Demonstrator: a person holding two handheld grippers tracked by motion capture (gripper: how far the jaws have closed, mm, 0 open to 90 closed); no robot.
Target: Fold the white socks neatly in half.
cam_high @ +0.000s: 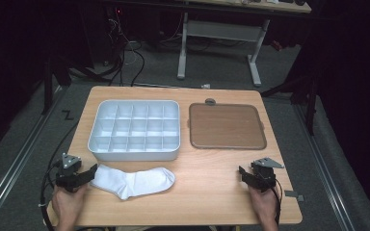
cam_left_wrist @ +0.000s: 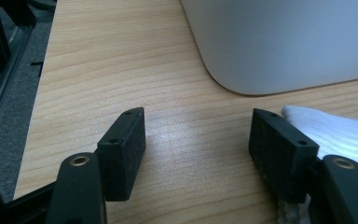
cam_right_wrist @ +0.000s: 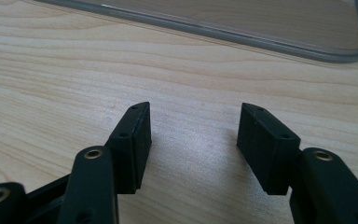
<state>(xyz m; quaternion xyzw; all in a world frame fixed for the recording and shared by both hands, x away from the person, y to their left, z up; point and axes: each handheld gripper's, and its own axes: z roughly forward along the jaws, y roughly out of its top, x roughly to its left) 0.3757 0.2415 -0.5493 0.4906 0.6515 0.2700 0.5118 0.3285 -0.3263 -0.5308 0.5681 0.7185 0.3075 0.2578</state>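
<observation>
Both grippers gape empty; left gripper (cam_high: 92, 172) seemingly touches sock (cam_high: 135, 182), below tray (cam_high: 134, 153).

From my left gripper view the white sock (cam_left_wrist: 335, 133) is cut off by the right edge and partly hidden behind my right-hand jaw; the tray (cam_left_wrist: 279, 42) runs off the top. In my right gripper view the lid (cam_right_wrist: 261, 28) is cropped at the top

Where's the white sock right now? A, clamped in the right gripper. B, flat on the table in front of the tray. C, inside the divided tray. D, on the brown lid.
B: the sock lies flat on the table, just in front of the tray.
</observation>
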